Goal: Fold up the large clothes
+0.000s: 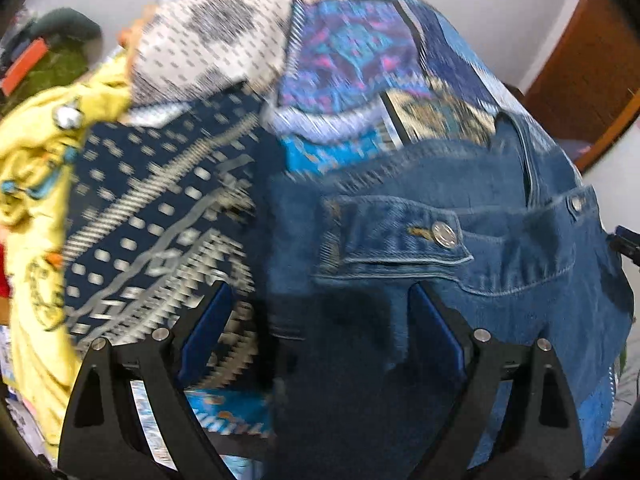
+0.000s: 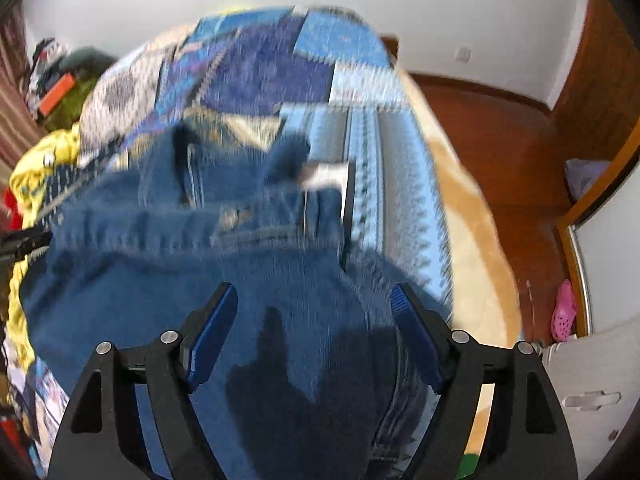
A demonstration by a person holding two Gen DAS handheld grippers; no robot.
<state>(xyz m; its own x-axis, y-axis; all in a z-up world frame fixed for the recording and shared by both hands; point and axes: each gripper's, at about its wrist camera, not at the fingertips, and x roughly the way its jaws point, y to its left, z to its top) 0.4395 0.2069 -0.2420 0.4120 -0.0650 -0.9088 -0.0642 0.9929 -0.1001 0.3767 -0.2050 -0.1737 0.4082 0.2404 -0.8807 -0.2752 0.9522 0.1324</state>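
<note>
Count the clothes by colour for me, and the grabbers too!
Blue denim garment: 1
Yellow garment: 1
Green garment: 1
Grabbers, left gripper and right gripper, both open: 2
Total: 5

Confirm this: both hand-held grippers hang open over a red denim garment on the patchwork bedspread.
Wrong in colour only: the denim garment is blue, as both wrist views show. The left hand-held gripper and right hand-held gripper do hang open above it, over the patchwork bedspread.
</note>
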